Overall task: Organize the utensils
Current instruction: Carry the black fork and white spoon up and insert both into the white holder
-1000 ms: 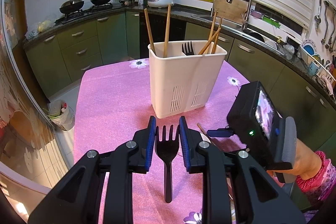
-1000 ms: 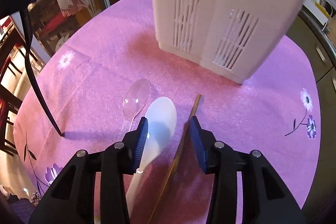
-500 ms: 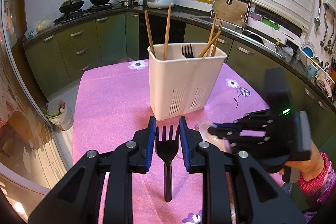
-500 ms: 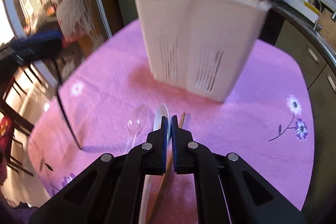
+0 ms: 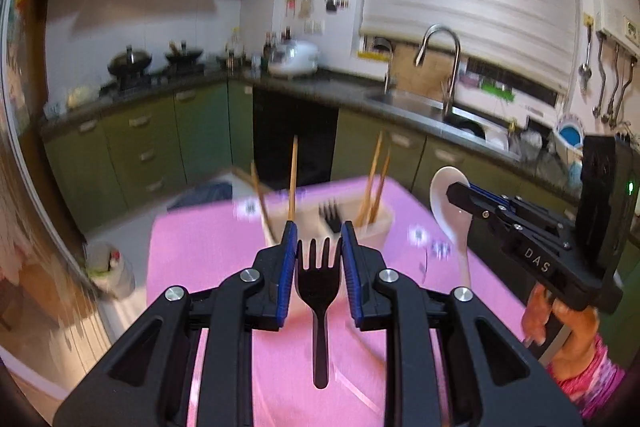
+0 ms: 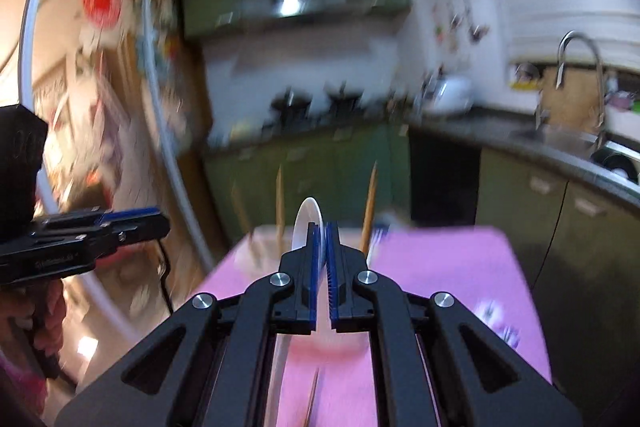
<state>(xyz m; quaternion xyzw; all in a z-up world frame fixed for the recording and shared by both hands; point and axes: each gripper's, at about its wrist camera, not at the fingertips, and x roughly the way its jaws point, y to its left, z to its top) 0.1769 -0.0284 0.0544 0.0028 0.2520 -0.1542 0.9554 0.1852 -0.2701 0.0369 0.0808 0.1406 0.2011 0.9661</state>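
Note:
My left gripper [image 5: 318, 239] is shut on a black plastic fork [image 5: 318, 277], tines forward, held above the pink table. Beyond it stands the white utensil holder [image 5: 380, 221] with wooden chopsticks [image 5: 293, 183] and another black fork [image 5: 330, 213] inside. My right gripper [image 6: 323, 227] is shut on a white spoon [image 6: 305, 223], which it holds raised in the air; the spoon also shows in the left wrist view [image 5: 450, 203], to the right of the holder. In the right wrist view the holder [image 6: 256, 259] lies ahead and below, blurred.
A wooden chopstick [image 6: 312, 401] lies on the pink tablecloth [image 6: 440, 287] under my right gripper. Green kitchen cabinets [image 5: 168, 139], a stove and a sink with a tap [image 5: 438, 67] run behind the table. A bin [image 5: 110, 269] stands on the floor at left.
Both grippers have risen and tilted up. The right gripper has lifted the white spoon off the table. The left still grips the fork.

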